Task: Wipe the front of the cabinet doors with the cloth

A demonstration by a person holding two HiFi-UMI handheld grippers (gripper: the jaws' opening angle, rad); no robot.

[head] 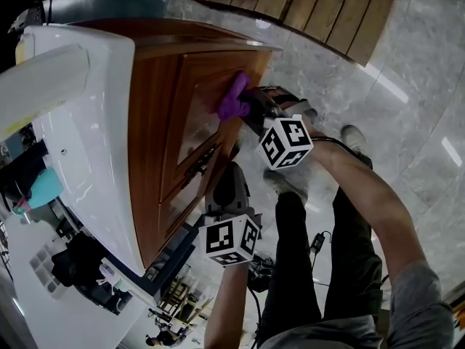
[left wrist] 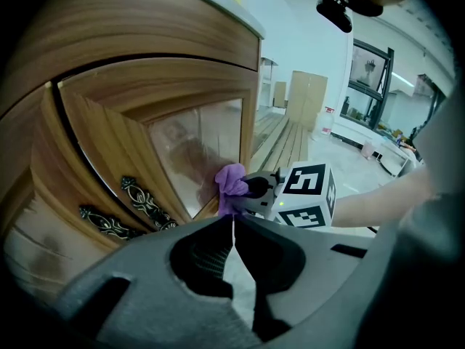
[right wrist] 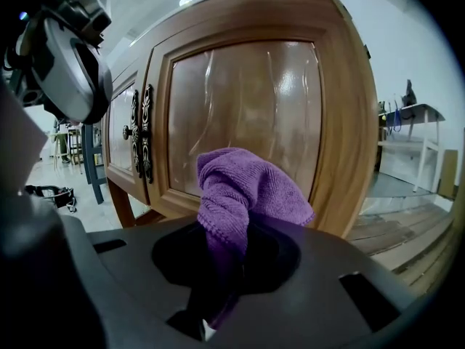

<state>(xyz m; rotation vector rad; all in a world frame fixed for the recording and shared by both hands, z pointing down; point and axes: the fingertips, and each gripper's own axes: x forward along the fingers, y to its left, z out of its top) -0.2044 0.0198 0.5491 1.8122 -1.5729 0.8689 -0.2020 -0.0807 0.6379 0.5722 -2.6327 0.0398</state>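
Two claws are out in front of a brown wood cabinet (head: 156,122). The right claw (right wrist: 225,257) is closed tight on a purple cloth (right wrist: 243,191). The cloth sticks up out of the claw in a soft bunch. It is pressed up to the right cabinet door (right wrist: 334,122), low on the shiny panel (right wrist: 247,86) in the middle of that door, and it looks like it touches the wood there.

The left claw (left wrist: 234,222) has its two sides closed together, and it holds nothing. It sits lower down than the right claw and near the place where the two doors meet. It is close to the doors, but I cannot tell if it touches them.

Two dark curly metal handles (right wrist: 145,133) run side by side where the doors meet. The left cabinet door (right wrist: 120,126) has a shiny panel too.

Each claw has a white cube with black squares on it. One cube (head: 285,142) is on the right claw and the other cube (head: 231,240) is on the left claw.

A white counter (head: 80,122) sits on top of the cabinet. The floor (head: 414,129) is grey and shiny like stone. Some brown wood boards (head: 312,6) lie on the floor past the cabinet. The person's legs in dark pants (head: 349,267) stand beside the cabinet.
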